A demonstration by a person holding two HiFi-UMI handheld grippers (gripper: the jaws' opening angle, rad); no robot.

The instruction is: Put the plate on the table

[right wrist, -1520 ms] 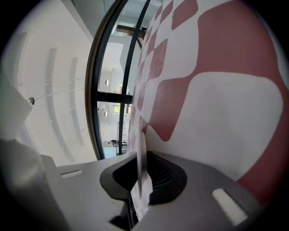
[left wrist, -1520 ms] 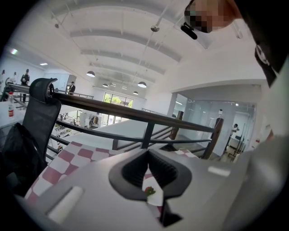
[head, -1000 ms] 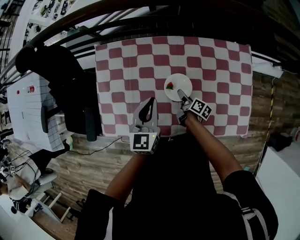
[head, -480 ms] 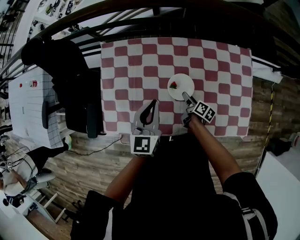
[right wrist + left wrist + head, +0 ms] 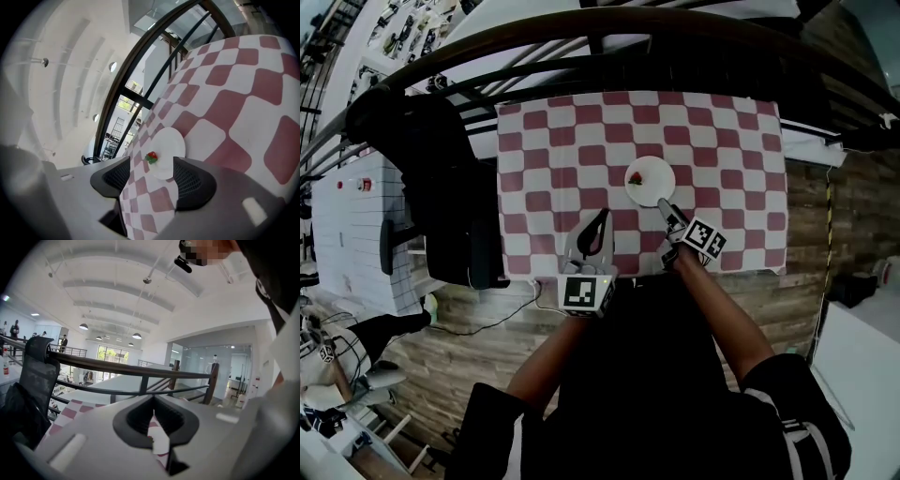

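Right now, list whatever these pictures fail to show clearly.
Red item on the plate: too small to identify, head and right gripper views.
Plate's near rim: right gripper view, partly behind the open right gripper's jaw.
Tablecloth: left gripper view, mostly covered by the shut left gripper's own body.

Plate (image 5: 165, 146) past spread hand-held gripper (image 5: 151, 182)

Surface (image 5: 544, 141) lies open all round the plate (image 5: 649, 175); railing (image 5: 581, 26) bounds far edge, chair (image 5: 441, 187) the left.
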